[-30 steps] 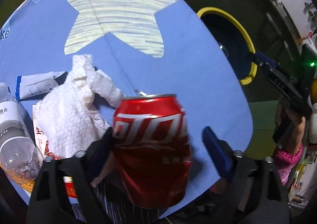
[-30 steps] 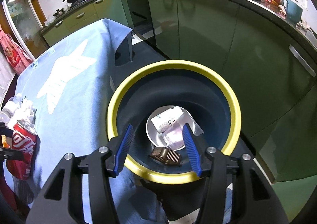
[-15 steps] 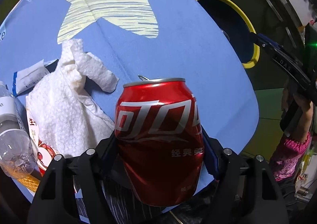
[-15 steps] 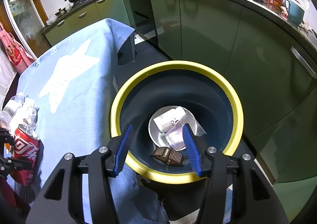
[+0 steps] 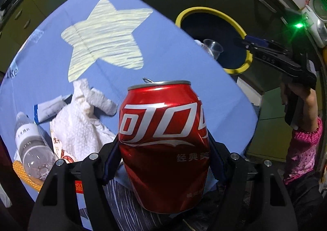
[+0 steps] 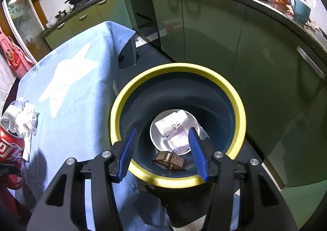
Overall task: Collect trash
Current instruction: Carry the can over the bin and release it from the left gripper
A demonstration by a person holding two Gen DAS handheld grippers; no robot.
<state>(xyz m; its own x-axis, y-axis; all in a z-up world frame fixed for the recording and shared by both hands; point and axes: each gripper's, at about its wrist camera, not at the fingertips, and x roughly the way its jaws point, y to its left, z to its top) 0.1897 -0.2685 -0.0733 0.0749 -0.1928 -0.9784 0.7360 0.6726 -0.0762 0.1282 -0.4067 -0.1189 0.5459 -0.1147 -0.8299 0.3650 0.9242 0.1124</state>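
Observation:
A red soda can (image 5: 163, 141) stands upright between the pads of my left gripper (image 5: 163, 149), which is shut on its dented sides just above the blue tablecloth (image 5: 184, 88). The same can (image 6: 8, 145) shows at the far left of the right wrist view. My right gripper (image 6: 162, 135) hovers open over the yellow-rimmed dark bin (image 6: 177, 182) with nothing between its fingers. The bin holds a white bottle (image 6: 170, 123), a pale wrapper and a brown ridged piece (image 6: 171, 161). In the left wrist view the bin (image 5: 204, 9) sits beyond the table's right edge.
A crumpled white paper towel (image 5: 81, 120), a clear plastic bottle (image 5: 30, 141) and a white wrapper (image 5: 51, 108) lie left of the can. A clear plastic cup (image 5: 213, 46) sits at the table edge by the bin. Green kitchen cabinets (image 6: 214, 47) stand behind the bin.
The left gripper's fingers closed onto the can's sides and the can rose off the cloth, shifting toward the bin side. The right gripper stayed still over the bin.

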